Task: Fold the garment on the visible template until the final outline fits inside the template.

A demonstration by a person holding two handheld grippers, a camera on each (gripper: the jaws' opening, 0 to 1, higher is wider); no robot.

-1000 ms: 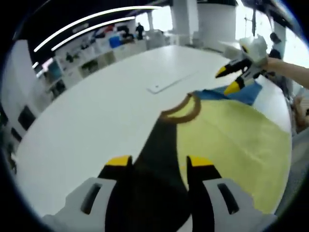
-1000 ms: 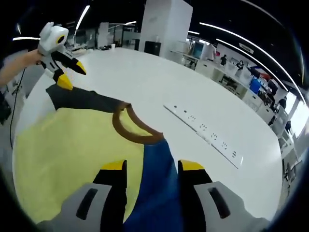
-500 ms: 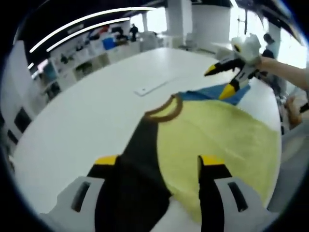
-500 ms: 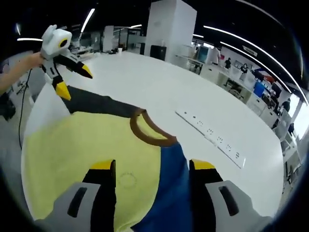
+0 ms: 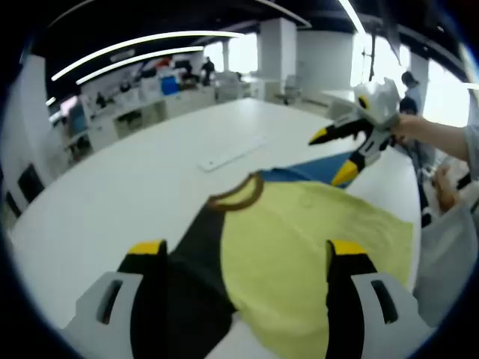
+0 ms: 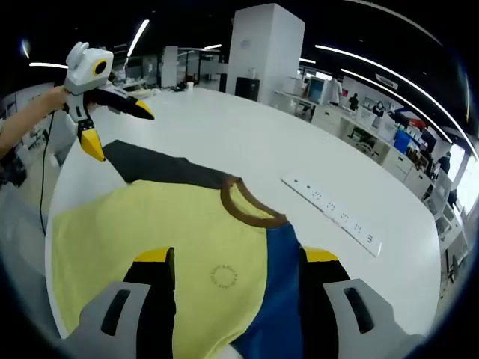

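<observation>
We've got the yellow garment [image 6: 172,247] lying flat on the white table [image 6: 224,134], brown collar [image 5: 236,196] pointing away from us. Our left gripper [image 5: 247,250] hangs wide open over the black sleeve [image 5: 194,262], and our right gripper [image 6: 238,258] spreads just as wide above the blue sleeve [image 6: 281,292], neither holding cloth.

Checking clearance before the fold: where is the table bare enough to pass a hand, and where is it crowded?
The white table is bare beyond the brown collar, on both sides of the power strip. Crowded: the near edge, where the yellow shirt spreads and both hand-held grippers, left and right, hang open.
</observation>
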